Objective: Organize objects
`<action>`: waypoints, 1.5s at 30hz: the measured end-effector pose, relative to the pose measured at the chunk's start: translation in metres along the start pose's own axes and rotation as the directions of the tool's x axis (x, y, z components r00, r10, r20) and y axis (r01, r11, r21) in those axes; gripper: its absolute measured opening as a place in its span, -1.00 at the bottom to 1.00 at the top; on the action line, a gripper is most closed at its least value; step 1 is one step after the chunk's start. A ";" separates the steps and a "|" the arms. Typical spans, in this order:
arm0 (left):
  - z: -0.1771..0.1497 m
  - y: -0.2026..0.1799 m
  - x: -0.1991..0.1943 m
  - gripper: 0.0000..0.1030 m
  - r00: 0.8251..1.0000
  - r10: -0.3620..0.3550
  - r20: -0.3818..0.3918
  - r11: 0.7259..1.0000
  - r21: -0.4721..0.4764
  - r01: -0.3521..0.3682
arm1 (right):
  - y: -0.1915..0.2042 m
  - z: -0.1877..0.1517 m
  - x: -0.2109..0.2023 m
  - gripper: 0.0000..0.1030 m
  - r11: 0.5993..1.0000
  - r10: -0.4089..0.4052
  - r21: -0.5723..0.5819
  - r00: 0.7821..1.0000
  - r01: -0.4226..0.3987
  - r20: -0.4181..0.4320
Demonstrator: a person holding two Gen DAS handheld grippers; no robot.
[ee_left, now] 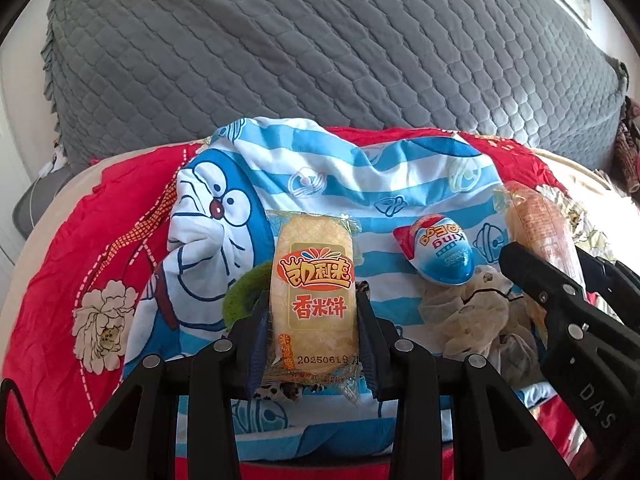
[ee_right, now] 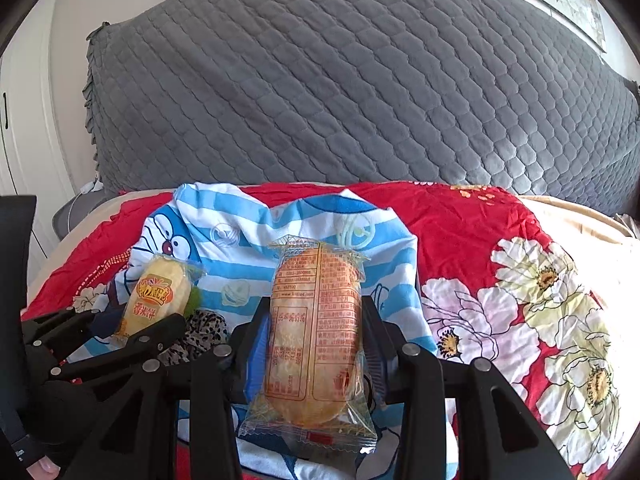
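Note:
My left gripper [ee_left: 314,312] is shut on a yellow rice-cracker packet [ee_left: 313,300], label side up, held above a blue-striped Doraemon cloth [ee_left: 340,176]. My right gripper [ee_right: 316,328] is shut on a second rice-cracker packet [ee_right: 316,336], printed back side up. In the left wrist view the right gripper [ee_left: 560,276] and its packet [ee_left: 536,224] show at the right. In the right wrist view the left gripper [ee_right: 132,328] and its packet [ee_right: 156,300] show at the left. A blue-and-white egg-shaped candy [ee_left: 440,250] lies on the cloth.
A green scrunchie [ee_left: 244,292], a beige scrunchie [ee_left: 476,316] and a leopard-print scrunchie [ee_right: 200,332] lie on the cloth. Under it is a red floral bedspread [ee_right: 500,280]. A grey quilted headboard [ee_right: 360,80] stands behind.

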State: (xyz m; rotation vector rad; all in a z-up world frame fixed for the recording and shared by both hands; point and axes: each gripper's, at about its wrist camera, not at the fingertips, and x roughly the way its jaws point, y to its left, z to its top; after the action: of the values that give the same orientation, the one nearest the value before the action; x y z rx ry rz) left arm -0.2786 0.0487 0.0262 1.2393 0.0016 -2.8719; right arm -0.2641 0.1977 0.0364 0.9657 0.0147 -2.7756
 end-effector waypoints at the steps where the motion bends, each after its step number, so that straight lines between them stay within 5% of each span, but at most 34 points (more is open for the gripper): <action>1: 0.000 0.000 0.001 -0.22 1.000 -0.006 -0.001 1.000 -0.001 0.006 | -0.001 -0.001 0.002 -0.19 1.000 -0.003 0.001 1.000 0.003 -0.002; 45: -0.015 -0.001 0.031 -0.18 0.999 0.021 -0.029 1.000 -0.002 -0.021 | -0.003 -0.019 0.037 -0.18 1.000 -0.011 -0.002 0.998 0.011 -0.063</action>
State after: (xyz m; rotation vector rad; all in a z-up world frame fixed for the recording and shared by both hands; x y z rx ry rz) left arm -0.2887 0.0490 -0.0070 1.2728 -0.0082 -2.8351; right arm -0.2813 0.1948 -0.0010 1.0559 0.0316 -2.7530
